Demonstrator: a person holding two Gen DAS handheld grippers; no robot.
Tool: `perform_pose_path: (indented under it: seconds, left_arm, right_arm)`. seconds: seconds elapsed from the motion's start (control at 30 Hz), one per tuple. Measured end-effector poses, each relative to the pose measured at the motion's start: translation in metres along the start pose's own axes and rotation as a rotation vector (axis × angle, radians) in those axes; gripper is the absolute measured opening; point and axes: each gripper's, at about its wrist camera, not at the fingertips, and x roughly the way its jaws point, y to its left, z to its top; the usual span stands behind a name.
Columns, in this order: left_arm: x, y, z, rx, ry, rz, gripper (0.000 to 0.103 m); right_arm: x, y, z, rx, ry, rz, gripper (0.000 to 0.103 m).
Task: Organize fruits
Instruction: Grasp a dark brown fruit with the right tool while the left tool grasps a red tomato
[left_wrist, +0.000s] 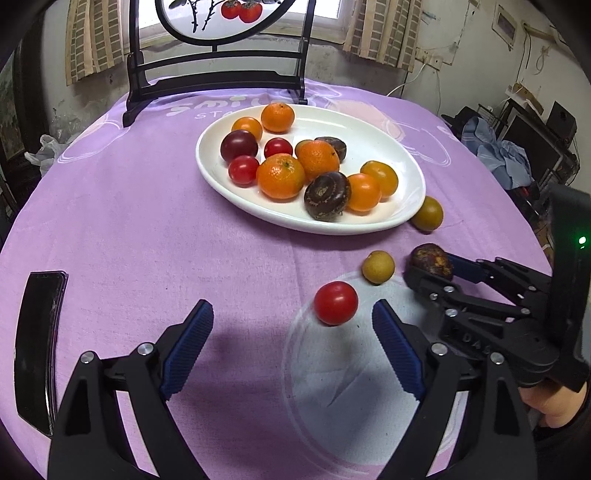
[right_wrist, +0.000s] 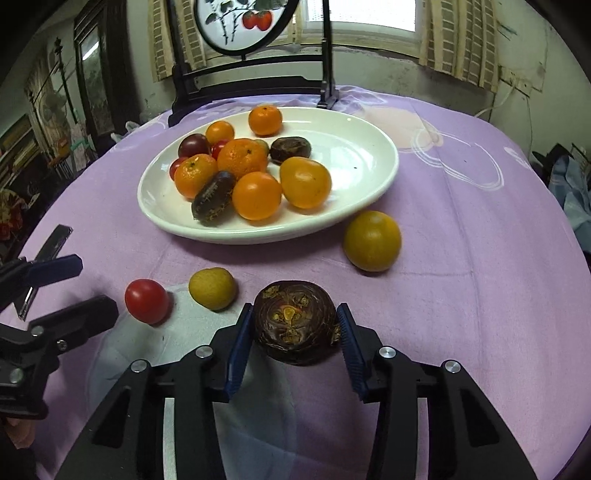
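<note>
A white oval plate (left_wrist: 369, 140) (right_wrist: 351, 147) holds mandarins, orange and red tomatoes and dark water chestnuts. On the purple cloth lie a red tomato (left_wrist: 336, 302) (right_wrist: 147, 301), a small yellow fruit (left_wrist: 378, 266) (right_wrist: 212, 288) and a yellow-green tomato (left_wrist: 427, 213) (right_wrist: 372, 240). My right gripper (right_wrist: 295, 310) (left_wrist: 428, 266) is shut on a dark brown water chestnut (right_wrist: 297, 326) (left_wrist: 432, 260), low over the cloth. My left gripper (left_wrist: 291, 310) (right_wrist: 96, 285) is open. The red tomato sits just beyond its right fingertip.
A clear plastic dish (left_wrist: 351, 387) (right_wrist: 147, 350) lies on the cloth under both grippers. A dark phone (left_wrist: 40, 347) rests at the near left. A black screen stand (left_wrist: 218, 81) stands behind the plate. A hand (left_wrist: 554, 406) grips the right tool.
</note>
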Motion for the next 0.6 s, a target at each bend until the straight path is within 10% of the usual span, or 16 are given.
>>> perform_pose_path:
  seconds: [0.6]
  left_arm:
    - [0.034, -0.021, -0.014, 0.114, 0.029, 0.071, 0.08]
  right_arm:
    - [-0.039, -0.016, -0.023, 0.055, -0.061, 0.071, 0.046]
